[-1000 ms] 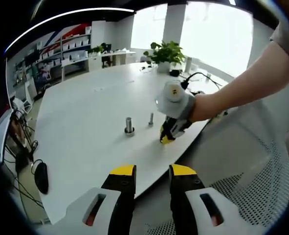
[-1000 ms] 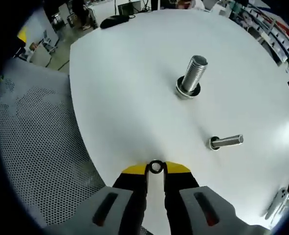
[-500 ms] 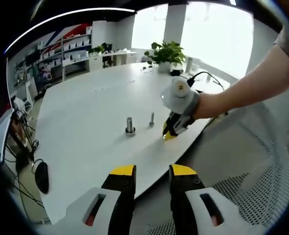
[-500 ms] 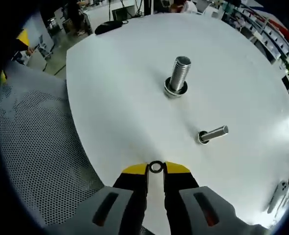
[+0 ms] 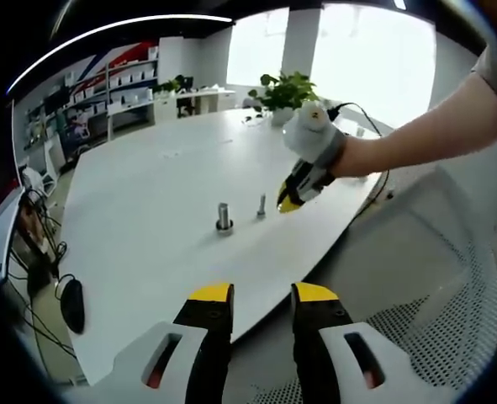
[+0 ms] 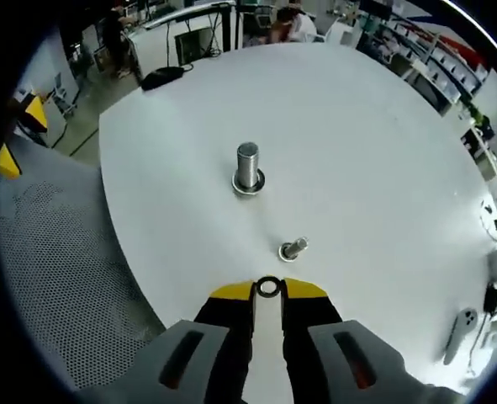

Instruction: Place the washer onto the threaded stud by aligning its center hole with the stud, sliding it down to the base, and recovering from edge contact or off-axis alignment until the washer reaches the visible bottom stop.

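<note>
Metal ring washer [image 6: 267,287] pinched between yellow tips of right gripper [image 6: 267,292], held above white round table [image 6: 383,168], near the thin threaded stud [image 6: 293,248]. Thicker steel stud [image 6: 247,167] with a washer at its base stands farther off. Left gripper [image 5: 262,293]: jaws spread, holding nothing, near the table edge.

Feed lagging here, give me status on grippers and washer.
Right gripper shut on washer, held above the table near the small stud. Left gripper open, idle at table edge. Large stud beyond; path clear.
</note>
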### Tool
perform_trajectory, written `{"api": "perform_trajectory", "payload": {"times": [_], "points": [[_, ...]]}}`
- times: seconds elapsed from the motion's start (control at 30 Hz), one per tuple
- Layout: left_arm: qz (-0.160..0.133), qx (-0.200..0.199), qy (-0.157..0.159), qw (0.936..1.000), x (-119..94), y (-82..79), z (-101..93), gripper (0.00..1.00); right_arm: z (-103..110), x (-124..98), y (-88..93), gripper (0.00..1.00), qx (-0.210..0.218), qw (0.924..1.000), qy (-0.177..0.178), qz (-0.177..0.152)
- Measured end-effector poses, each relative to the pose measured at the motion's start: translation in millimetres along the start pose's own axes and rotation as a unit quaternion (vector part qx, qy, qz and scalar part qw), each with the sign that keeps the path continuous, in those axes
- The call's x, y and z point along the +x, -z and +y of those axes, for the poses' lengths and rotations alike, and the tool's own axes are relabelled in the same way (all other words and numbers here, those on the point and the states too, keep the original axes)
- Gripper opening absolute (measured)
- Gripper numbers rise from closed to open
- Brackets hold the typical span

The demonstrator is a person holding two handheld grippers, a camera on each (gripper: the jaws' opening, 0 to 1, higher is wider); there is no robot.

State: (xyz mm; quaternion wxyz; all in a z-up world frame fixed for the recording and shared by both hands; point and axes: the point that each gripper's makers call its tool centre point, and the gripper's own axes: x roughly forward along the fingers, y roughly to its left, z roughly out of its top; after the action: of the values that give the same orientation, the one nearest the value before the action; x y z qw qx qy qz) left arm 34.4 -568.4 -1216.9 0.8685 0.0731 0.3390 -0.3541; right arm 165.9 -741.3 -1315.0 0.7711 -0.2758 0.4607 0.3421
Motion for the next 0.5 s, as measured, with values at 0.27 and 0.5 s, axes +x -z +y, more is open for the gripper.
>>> {"api": "perform_trajectory", "payload": {"times": [0.27, 0.5], "points": [[0.001, 0.0, -0.001, 1.0, 0.0, 0.3, 0.3, 0.25, -16.2, -7.5, -18.6, 0.13, -0.015, 0.9994, 0.02, -0.025], [0.002, -0.001, -0.001, 1.0, 0.2, 0.8, 0.1, 0.25, -17.8, -0.7, -26.7, 0.13, -0.031, 0.9991, 0.019, -0.024]]}}
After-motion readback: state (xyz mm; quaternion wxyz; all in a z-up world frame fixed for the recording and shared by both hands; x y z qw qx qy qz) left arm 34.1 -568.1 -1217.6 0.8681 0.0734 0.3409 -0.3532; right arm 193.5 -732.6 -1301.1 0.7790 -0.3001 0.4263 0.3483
